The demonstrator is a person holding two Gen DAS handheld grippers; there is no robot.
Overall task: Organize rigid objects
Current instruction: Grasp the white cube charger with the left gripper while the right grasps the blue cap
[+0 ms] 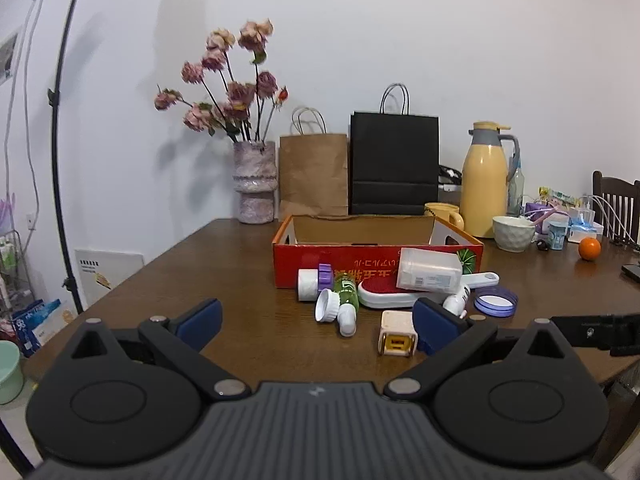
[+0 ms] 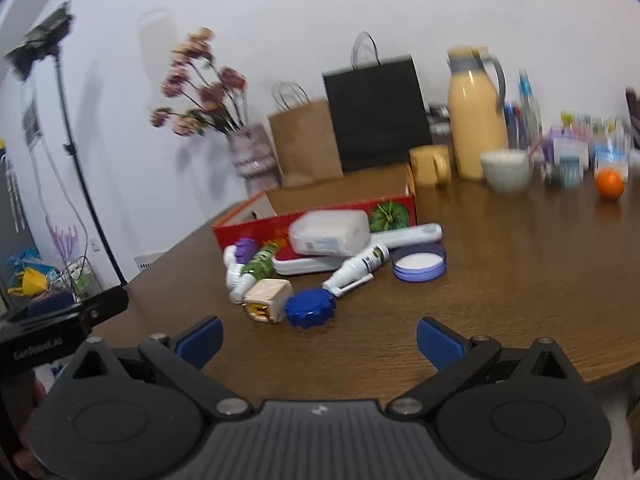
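A heap of small rigid items lies in front of a red cardboard box (image 1: 288, 270) (image 2: 248, 230) on the brown table. Among them are a white rectangular container (image 1: 430, 270) (image 2: 329, 232), a green bottle (image 1: 346, 290) (image 2: 262, 262), a beige cube charger (image 1: 397, 333) (image 2: 267, 300), a blue screw cap (image 2: 310, 307), a white spray bottle (image 2: 358, 266) and a round purple-rimmed lid (image 1: 496, 301) (image 2: 419, 264). My left gripper (image 1: 318, 326) is open, short of the heap, its right pad beside the cube. Nothing sits between the fingers of my open right gripper (image 2: 319, 340), just short of the blue cap.
Behind the box stand a vase of dried roses (image 1: 256, 182), a brown paper bag (image 1: 313, 174), a black paper bag (image 1: 394, 164), a yellow jug (image 1: 484, 180), a yellow mug (image 1: 444, 212) and a white bowl (image 1: 514, 234). An orange (image 1: 589, 249) lies far right. A light stand (image 1: 56, 152) rises left.
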